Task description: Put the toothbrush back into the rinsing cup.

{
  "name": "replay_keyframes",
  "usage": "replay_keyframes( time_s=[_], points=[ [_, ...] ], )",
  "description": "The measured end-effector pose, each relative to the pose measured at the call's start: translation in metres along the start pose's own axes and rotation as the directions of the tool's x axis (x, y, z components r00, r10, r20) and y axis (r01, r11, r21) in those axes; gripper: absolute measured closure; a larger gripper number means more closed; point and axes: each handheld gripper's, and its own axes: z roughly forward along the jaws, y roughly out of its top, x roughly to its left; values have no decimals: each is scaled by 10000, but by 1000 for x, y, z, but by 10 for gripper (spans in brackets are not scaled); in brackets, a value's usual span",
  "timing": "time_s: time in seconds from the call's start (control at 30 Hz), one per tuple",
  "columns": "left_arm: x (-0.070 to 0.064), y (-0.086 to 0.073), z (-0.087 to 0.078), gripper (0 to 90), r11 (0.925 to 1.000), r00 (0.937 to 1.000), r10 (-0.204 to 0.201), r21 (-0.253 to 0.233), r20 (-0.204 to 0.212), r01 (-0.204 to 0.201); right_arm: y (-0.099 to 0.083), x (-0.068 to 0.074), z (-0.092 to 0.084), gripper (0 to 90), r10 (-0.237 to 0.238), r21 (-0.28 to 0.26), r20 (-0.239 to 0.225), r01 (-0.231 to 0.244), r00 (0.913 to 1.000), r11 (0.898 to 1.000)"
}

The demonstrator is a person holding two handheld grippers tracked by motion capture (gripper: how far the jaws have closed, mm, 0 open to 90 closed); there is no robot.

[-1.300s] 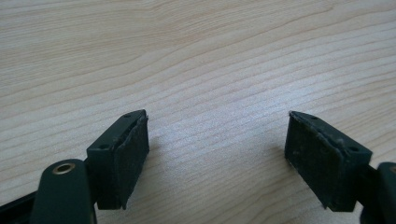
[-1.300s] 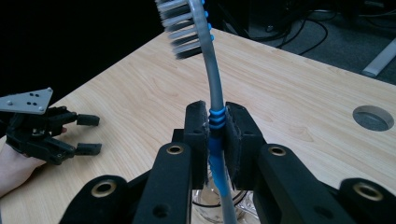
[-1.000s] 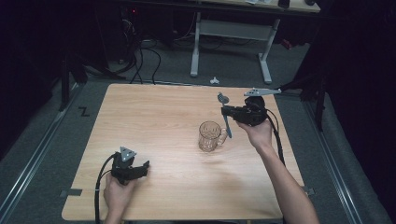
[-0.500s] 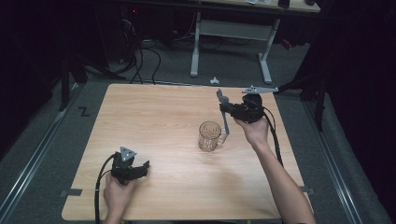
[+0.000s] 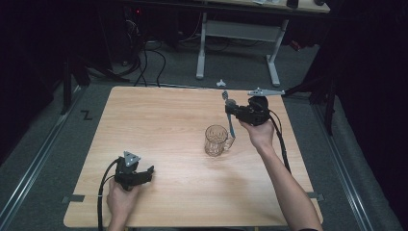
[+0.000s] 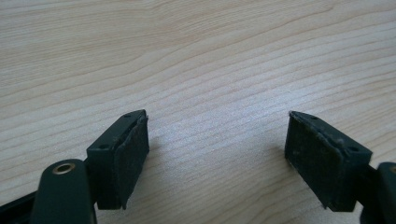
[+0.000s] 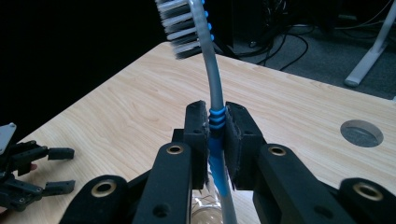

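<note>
Two grippers at work on one wooden table (image 5: pixel 168 120). Nearest, by the front-left corner, the left gripper (image 5: pixel 146 173) sits low on the tabletop w/ jaws wide apart, nothing btwn them; its own view shows bare wood grain btwn the pads (image 6: pixel 133 154).

Mid-table, toward the right edge, stands a clear glass mug (image 5: pixel 216 140), upright, handle facing right.

Just beyond it the right gripper (image 5: pixel 230 111) is clamped on a toothbrush (image 7: pixel 211 70) at its blue ribbed grip section, bristle head up, tail end pointing down at the mug mouth.

Handling, as I judge it: brush is light, stiff plastic w/ slight flex; the ribbed grip is the right hold, less slip. Mug is glass, fragile, tips if the handle gets knocked, so lower straight in.

Room: plenty of open wood left and front of the mug; the right edge and a round cable hole (image 7: pixel 362 133) toward the back are closer, so keep moves inboard.
</note>
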Motion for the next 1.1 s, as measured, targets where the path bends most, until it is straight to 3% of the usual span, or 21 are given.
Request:
replay_keyframes(
  time_s=[0.73,1.1],
  points=[
    [0,0,0,223,10000,10000,-1,1,1,1,-3,-2,12,802,65,-29,146,-64,9999,10000],
    [0,0,0,224,10000,10000,3,1,1,-3,-5,-5,9,801,77,121,201,-80,9998,9999]
  ],
)
